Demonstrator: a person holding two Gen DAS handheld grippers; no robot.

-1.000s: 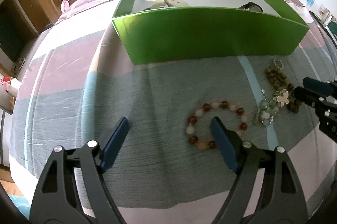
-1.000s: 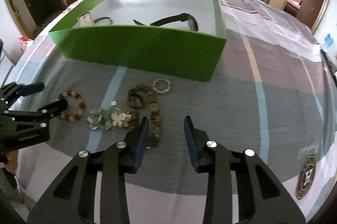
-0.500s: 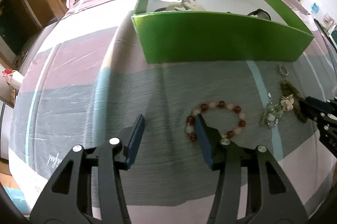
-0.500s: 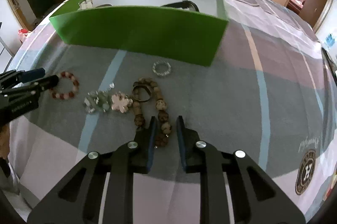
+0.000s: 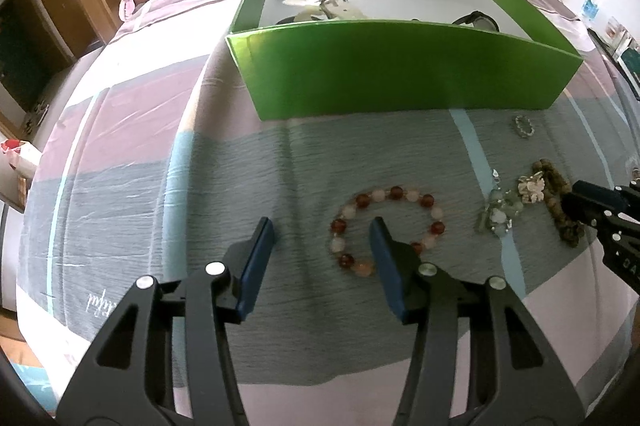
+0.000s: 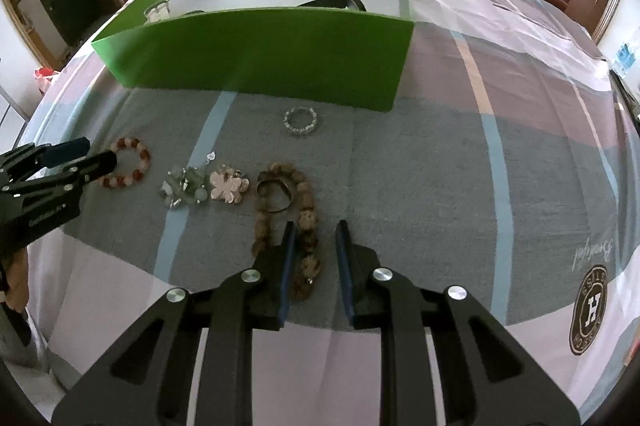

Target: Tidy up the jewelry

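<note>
Bracelet (image 5: 387, 228) round glossy beads; wooden strand (image 6: 304, 226) knobbly; box (image 6: 260, 66) smooth green.

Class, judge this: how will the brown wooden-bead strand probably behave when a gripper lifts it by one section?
The brown bead strand lies in loose curves, so it will probably droop limply. Its round beads may slip between flat pads. It looks light.

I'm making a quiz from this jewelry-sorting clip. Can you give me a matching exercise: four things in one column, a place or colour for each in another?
Things:
1. red and white bead bracelet
2. brown bead bracelet
3. small silver ring
4. box

Descriptions:
A. green
B. around the left gripper's right finger
C. under the right gripper
D. closest to the box's front wall

Pairs: 1-B, 2-C, 3-D, 4-A
</note>
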